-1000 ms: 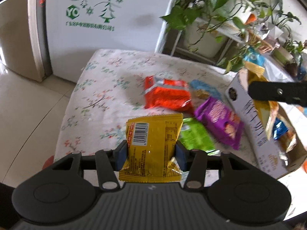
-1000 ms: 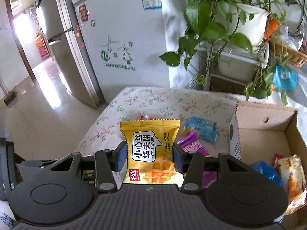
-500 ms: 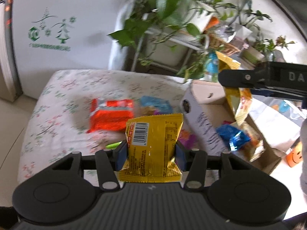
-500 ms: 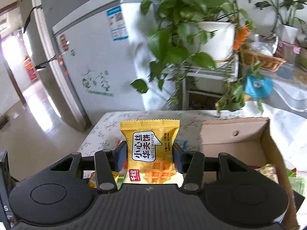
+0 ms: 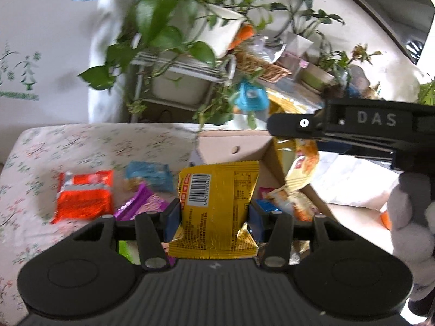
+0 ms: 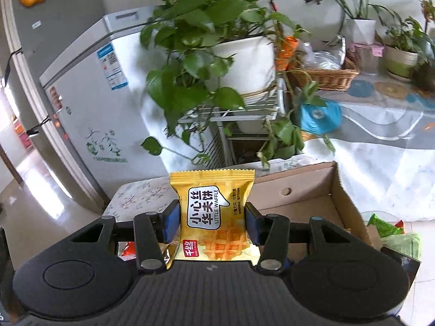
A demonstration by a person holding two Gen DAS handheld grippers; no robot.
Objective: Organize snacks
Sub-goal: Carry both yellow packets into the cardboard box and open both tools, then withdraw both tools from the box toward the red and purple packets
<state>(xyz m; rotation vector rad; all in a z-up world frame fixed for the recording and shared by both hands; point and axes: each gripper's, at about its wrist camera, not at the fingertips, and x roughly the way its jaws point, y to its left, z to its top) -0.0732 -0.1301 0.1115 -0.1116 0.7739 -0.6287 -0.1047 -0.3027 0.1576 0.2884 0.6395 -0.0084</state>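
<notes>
My left gripper (image 5: 214, 218) is shut on a yellow snack packet (image 5: 217, 206), barcode side up, held in front of an open cardboard box (image 5: 231, 142). My right gripper (image 6: 213, 221) is shut on a yellow waffle packet (image 6: 213, 214), raised above the same cardboard box (image 6: 312, 198). In the left wrist view the right gripper reaches in from the right over the box, its waffle packet (image 5: 301, 163) hanging down. Several snacks lie inside the box. An orange packet (image 5: 84, 197), a blue packet (image 5: 152, 175) and a purple packet (image 5: 141, 206) lie on the floral tablecloth (image 5: 68, 146).
A white plant stand with a leafy potted plant (image 6: 212, 62) rises behind the table. A white fridge (image 6: 89, 103) stands to the left. A wicker basket (image 6: 326, 74) and more pots sit on a counter at the right. A gloved hand (image 5: 410, 212) is at the right edge.
Both grippers have swung right and risen toward the box, each still holding its packet. The box has come to the middle of both views, and the loose snacks have slid left.
</notes>
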